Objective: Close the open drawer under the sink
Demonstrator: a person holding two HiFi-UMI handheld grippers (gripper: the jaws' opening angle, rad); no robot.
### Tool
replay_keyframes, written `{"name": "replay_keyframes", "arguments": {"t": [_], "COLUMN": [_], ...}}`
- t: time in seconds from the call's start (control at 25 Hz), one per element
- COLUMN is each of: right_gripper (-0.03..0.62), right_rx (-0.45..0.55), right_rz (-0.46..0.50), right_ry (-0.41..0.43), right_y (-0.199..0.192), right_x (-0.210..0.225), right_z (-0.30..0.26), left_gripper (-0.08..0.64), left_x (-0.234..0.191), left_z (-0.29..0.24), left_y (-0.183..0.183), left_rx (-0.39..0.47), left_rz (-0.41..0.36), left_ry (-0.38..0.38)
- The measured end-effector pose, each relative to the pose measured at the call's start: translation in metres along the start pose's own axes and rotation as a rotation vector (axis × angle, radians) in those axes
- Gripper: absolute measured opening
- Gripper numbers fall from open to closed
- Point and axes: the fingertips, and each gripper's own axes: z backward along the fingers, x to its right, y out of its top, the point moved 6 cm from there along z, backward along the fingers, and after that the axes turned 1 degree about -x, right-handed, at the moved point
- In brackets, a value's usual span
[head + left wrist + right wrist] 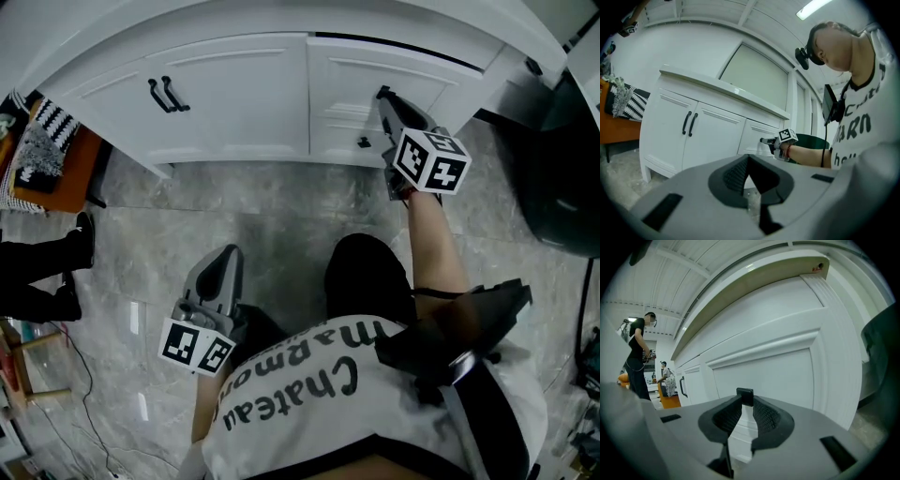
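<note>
The closing step seems in hand: the right gripper pinches the handle of the drawer at the right end of the cabinet, while the left gripper idles with its fingers together and empty, so next probably comes a straight, level push inward

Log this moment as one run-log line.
right gripper: shut on knob | left gripper: shut, empty | drawer: ajar at top

Grey marbled floor — white sink cabinet standing on it, orange seat at left
</note>
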Motion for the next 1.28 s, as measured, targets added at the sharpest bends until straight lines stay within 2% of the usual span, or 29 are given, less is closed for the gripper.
{"name": "replay_keyframes", "arguments": {"t": [0.48,0.92,1.28], "right_gripper": [0.087,0.092,0.095], "right_rx": [0.019,0.024,0.012], "right_rz": [-0.014,-0.003,-0.005], "right_ry": [-0.015,-0.055,-0.038], "right_y": [0.0003,0.0005,0.0049], "right_x": [0.0039,0.0016,0.0030], "right_z": [-0.0065,-0.0082,-0.0093], "left_gripper": [0.008,0.008,0.008], "left_x": [-0.0112,-0.0073,-0.0044], "left_z": [0.0009,-0.0035,-0.0048], "left_y": [-0.0078,-0.0053,-0.0052], "left_rx": [-0.006,-0.009,-0.005], "left_rz": [0.025,0.007,0.006], "left_ry": [0.019,-0.015,-0.035]}}
